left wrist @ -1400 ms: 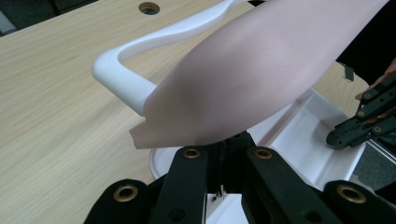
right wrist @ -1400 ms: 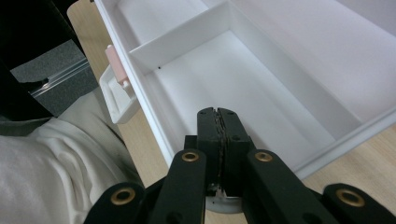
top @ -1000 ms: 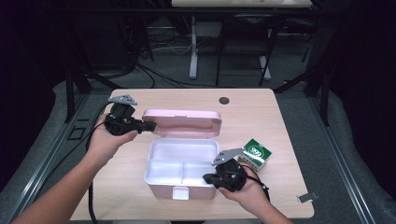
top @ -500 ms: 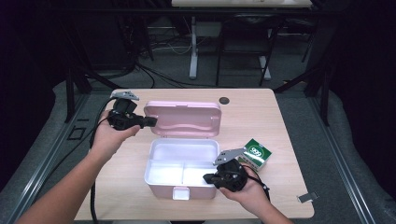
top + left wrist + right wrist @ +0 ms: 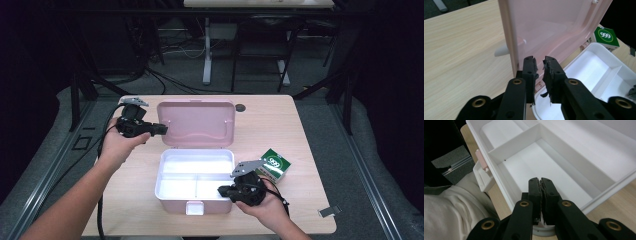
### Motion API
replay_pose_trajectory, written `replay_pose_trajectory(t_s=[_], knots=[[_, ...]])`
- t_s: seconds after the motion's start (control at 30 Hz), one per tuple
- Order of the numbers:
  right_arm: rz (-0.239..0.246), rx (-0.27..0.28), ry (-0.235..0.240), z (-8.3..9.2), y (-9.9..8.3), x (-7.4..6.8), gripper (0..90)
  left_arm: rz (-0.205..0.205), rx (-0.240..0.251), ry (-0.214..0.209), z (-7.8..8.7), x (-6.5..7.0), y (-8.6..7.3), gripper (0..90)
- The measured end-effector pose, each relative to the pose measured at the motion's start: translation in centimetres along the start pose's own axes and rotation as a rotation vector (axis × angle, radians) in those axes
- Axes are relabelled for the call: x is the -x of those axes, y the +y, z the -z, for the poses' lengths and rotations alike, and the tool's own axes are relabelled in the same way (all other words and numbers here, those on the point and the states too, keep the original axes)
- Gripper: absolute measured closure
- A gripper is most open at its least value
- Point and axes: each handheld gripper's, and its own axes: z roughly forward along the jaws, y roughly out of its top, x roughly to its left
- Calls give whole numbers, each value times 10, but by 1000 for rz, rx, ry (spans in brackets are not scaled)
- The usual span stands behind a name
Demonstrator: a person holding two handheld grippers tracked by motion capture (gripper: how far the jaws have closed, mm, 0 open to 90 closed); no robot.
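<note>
Lid's up now. Half a sec back the left gripper (image 5: 161,129) was pinched on the left edge of the pink lid (image 5: 196,123) while it sat lower; since then the lid has swung up to stand nearly upright on its hinge at the 12 o'clock side of the box. The left gripper's jaws have just been opening: in the left gripper view there's a slim gap between the pads and nothing in it, the lid edge sits just at 11 o'clock of the tips, not squeezed. So I'd say the opening step is basically done and that hand is letting go.

Right gripper (image 5: 223,190) is closed tight, pads together, nothing between them. It's parked at the box's 4 o'clock corner, tips over the near right compartment. Whether it actually touches the rim, can't tell.

The lunch box (image 5: 161,186) itself: mid tabletop, slightly toward the person, pink shell w/ a white inner tray, one long section at the back and two smaller ones in front, all bare. Pink latch tab at the 6 o'clock edge. Small green carton (image 5: 273,164) marked 999 lies just at its 3 o'clock, prob what goes in next.
</note>
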Motion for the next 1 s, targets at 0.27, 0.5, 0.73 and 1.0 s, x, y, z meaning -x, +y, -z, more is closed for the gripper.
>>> replay_pose_trajectory(t_s=[0.27,0.5,0.73,1.0], knots=[[-4,3,-7,0,0,-1,870,9,-6,-12,-3,-2,-4,639],[3,-11,-25,-1,1,-2,894,-16,-15,-16,-2,0,-5,621],[3,-9,-27,-1,1,-1,893,-52,-28,-15,3,7,-8,616],[2,-5,-25,-1,1,-2,868,-107,-62,-28,12,16,-9,619]])
